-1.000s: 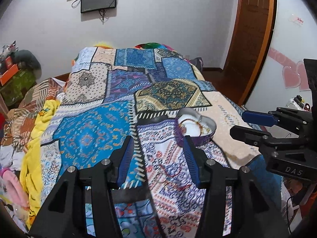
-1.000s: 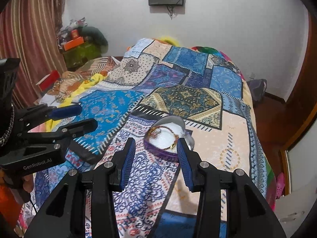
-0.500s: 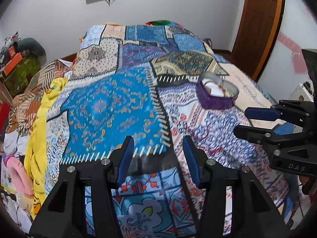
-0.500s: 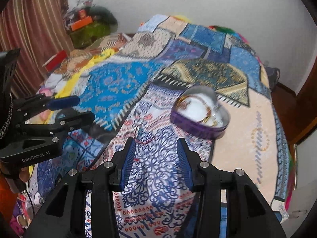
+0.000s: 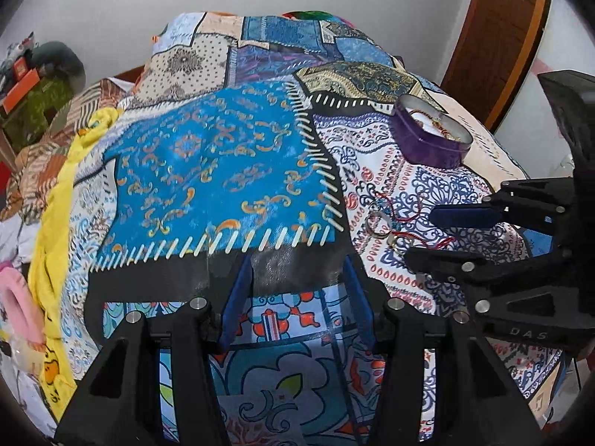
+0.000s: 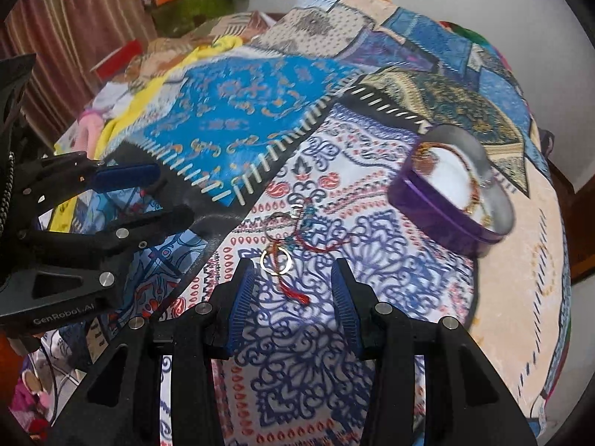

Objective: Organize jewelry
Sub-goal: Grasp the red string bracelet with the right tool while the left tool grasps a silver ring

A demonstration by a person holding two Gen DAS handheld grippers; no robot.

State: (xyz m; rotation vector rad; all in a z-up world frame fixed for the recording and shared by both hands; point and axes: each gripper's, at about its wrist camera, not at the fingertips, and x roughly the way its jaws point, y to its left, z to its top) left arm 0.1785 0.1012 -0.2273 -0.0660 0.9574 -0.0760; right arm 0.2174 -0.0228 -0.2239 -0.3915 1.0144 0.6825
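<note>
We see red-threaded rings (image 6: 277, 256) on the bedspread (image 6: 316, 353), at 12 o'clock from our spread right tongs (image 6: 293, 297); blur hides details. Left tongs (image 5: 293, 297) spread, empty.

Black two-finger left gripper with blue ribbed pads (image 5: 293, 297): fingers spread wide, nothing between them, pointed forward and low. Black two-finger right gripper with blue ribbed pads (image 6: 293, 301): likewise spread and empty, just to the right of the left one, tips angled toward it.
</note>
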